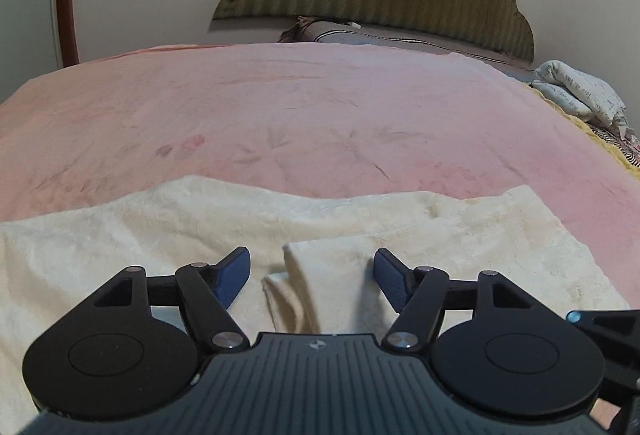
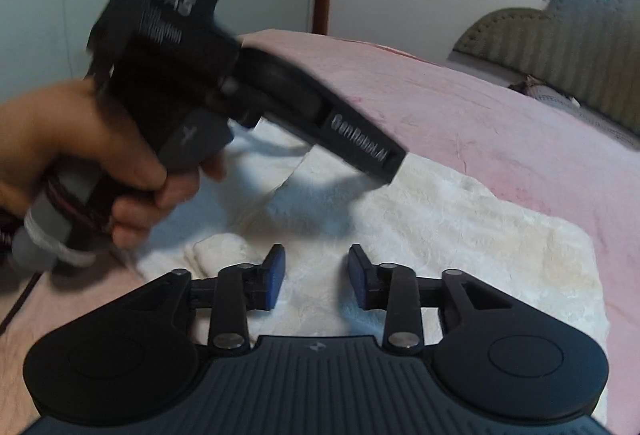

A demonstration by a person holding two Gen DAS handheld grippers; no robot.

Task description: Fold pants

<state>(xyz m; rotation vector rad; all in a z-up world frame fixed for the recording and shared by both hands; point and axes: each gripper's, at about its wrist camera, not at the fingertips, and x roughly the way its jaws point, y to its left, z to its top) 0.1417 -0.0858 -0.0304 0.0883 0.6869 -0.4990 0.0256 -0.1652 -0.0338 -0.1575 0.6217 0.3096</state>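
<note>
Hovering over cream pants [image 1: 160, 235], both grippers' fingers [image 1: 234, 277] spread, pinching nothing.

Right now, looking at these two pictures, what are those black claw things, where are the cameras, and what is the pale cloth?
There is no robot: a person holds a pistol-like tool with two fingers in each hand, and a camera on each tool looks along them. One view shows the left gripper, its blue pads apart. The other shows the right gripper, also apart, and the person's left hand holding the other tool. Cream pants lie partly folded on a pink blanket on a bed. Neither gripper holds anything.
</note>
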